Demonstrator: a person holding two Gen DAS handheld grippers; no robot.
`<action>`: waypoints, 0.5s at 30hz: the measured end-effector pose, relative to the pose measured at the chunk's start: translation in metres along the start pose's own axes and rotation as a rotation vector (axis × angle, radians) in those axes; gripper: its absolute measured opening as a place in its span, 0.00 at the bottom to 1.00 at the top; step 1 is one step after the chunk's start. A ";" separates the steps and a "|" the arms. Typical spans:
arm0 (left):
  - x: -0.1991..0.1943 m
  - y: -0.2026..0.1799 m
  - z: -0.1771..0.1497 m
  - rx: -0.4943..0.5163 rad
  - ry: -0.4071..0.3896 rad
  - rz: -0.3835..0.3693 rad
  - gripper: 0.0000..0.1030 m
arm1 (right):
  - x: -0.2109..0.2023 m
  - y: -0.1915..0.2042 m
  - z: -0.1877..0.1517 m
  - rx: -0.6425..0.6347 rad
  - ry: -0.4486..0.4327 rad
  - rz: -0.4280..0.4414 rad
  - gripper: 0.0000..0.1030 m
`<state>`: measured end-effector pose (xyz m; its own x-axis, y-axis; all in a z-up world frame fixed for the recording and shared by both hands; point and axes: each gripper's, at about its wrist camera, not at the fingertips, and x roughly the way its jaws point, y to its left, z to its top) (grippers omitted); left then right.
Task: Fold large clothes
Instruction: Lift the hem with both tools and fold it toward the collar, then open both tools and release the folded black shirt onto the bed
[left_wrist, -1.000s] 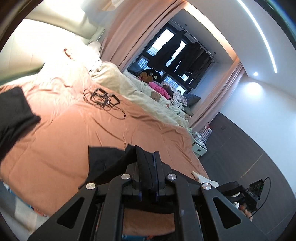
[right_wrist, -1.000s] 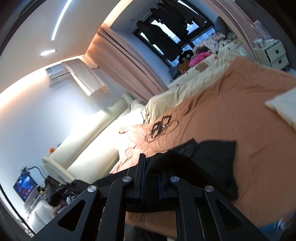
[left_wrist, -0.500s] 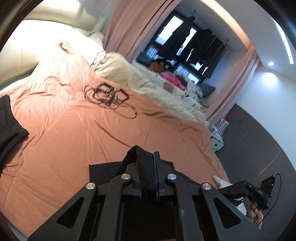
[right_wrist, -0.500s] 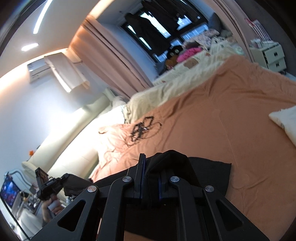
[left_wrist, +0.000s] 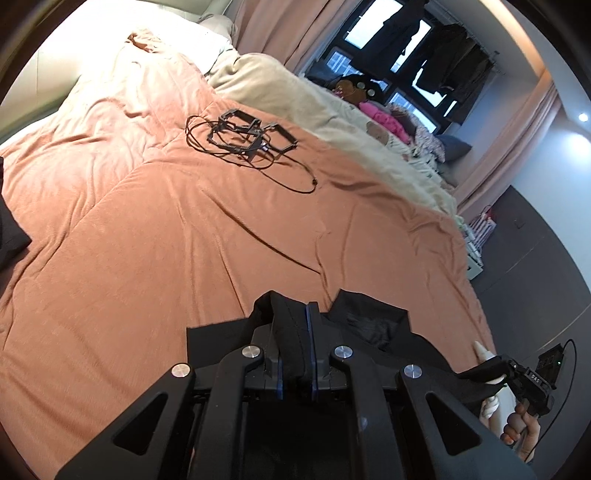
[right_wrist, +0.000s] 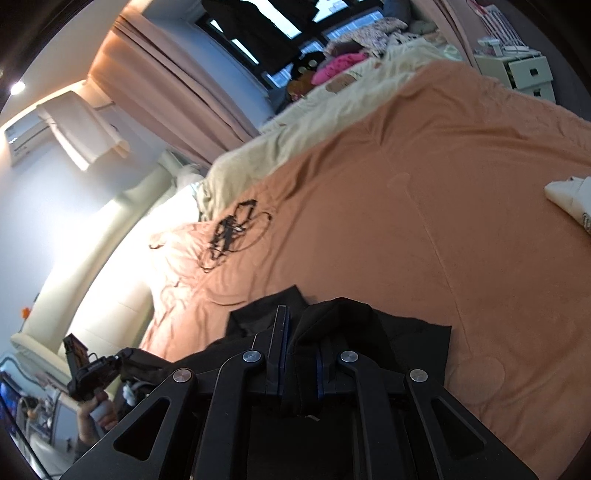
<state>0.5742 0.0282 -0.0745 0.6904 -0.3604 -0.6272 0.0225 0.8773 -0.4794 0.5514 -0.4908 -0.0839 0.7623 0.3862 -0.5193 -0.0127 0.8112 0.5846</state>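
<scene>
A black garment (left_wrist: 369, 325) is held at the near edge of the bed (left_wrist: 184, 221), pinched in the left hand-held gripper (left_wrist: 301, 314) and the right hand-held gripper (right_wrist: 299, 325); folding appears barely begun, with most folds judged outstanding.

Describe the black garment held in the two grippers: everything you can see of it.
The black garment is dark, matte, soft-looking cloth, plain with no visible print. A bunched fold is pinched in the left gripper, another in the right gripper, both shut on it. Between them the cloth hangs slack, and its far edge lies rumpled on the orange bedspread. Its full shape is hidden behind the grippers.
</scene>
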 end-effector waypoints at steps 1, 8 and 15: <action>0.006 0.000 0.002 0.002 0.003 0.008 0.11 | 0.007 -0.003 0.002 0.001 0.006 -0.013 0.11; 0.051 0.010 0.011 -0.026 0.019 0.116 0.11 | 0.053 -0.022 0.009 0.029 0.068 -0.087 0.11; 0.077 0.020 0.018 -0.064 0.117 0.082 0.22 | 0.076 -0.036 0.013 0.063 0.126 -0.099 0.43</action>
<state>0.6407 0.0239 -0.1209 0.5991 -0.3258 -0.7313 -0.0797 0.8846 -0.4594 0.6182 -0.4959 -0.1363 0.6704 0.3611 -0.6482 0.1018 0.8206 0.5624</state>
